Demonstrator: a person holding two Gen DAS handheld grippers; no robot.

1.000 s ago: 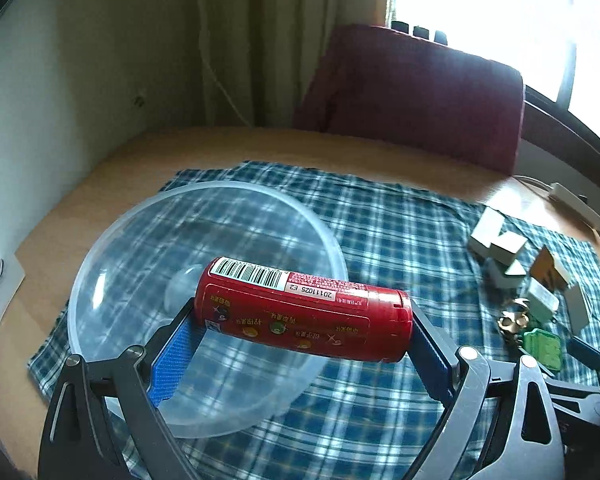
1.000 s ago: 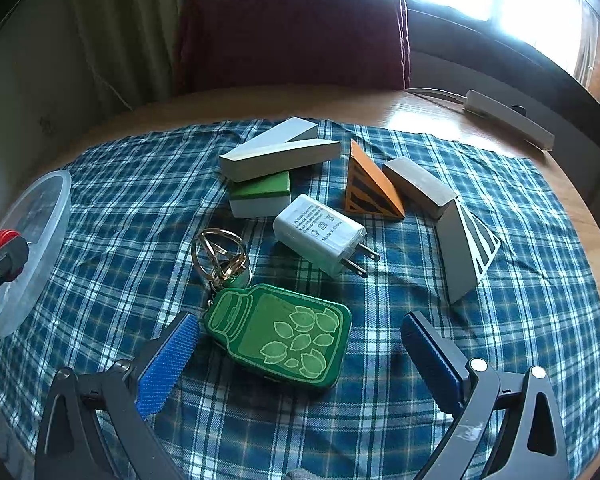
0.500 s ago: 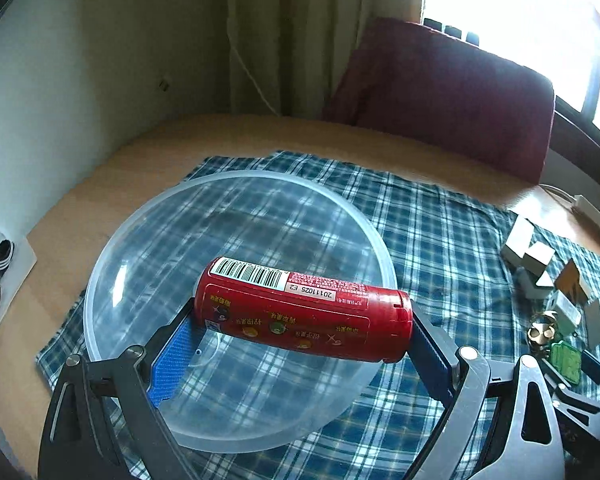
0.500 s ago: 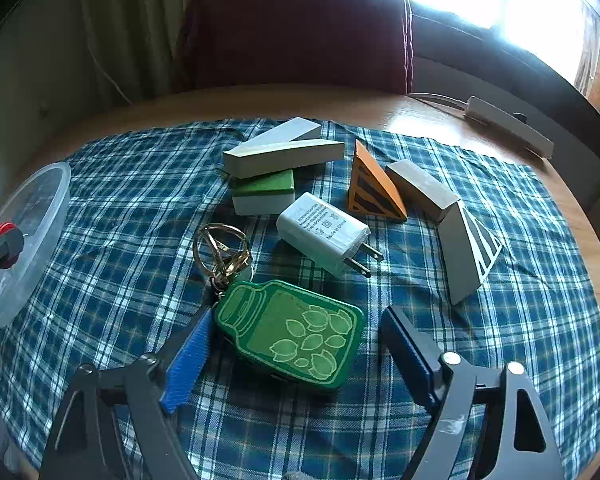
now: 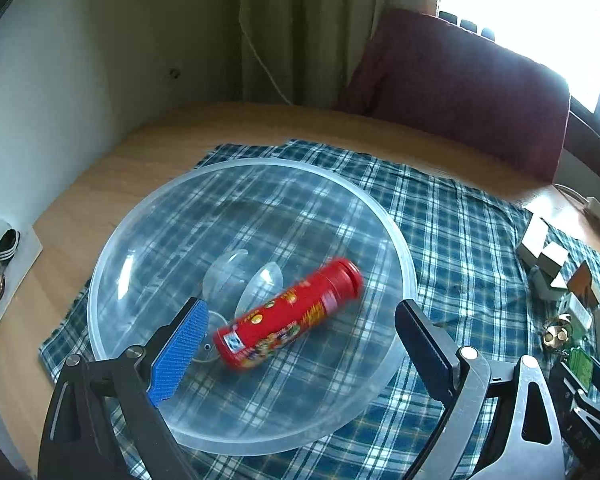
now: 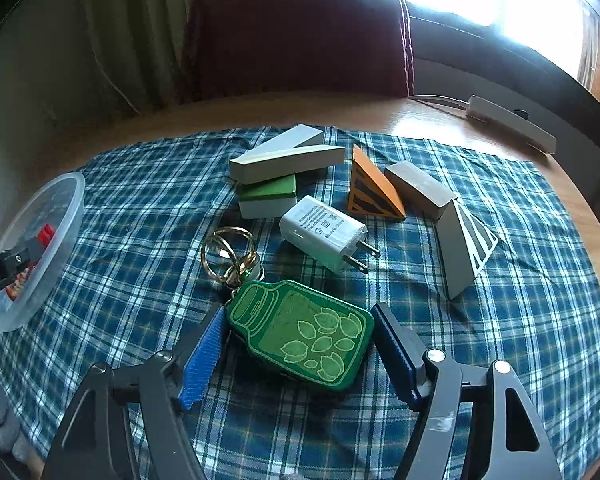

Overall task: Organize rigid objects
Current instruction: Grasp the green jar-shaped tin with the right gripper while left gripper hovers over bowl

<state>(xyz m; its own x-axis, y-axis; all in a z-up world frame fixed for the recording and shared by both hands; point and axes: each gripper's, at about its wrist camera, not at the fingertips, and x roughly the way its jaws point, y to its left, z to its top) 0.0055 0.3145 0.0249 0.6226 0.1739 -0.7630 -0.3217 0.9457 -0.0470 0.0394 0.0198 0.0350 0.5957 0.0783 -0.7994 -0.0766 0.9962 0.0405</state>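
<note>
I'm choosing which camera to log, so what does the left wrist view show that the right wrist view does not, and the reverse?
Only the left wrist view shows the open left gripper and the whole red tube lying in the clear bowl.

Only the right wrist view shows the right gripper with its jaws against the green jar keychain, and the charger clearly.

Both share the bowl, the tube, the checked cloth and the blocks.

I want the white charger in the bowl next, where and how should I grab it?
Grip the white charger across its two long flat sides, mid-body, coming from above. It lies flat on the cloth, prongs pointing right, so keep clear of that end.
</note>
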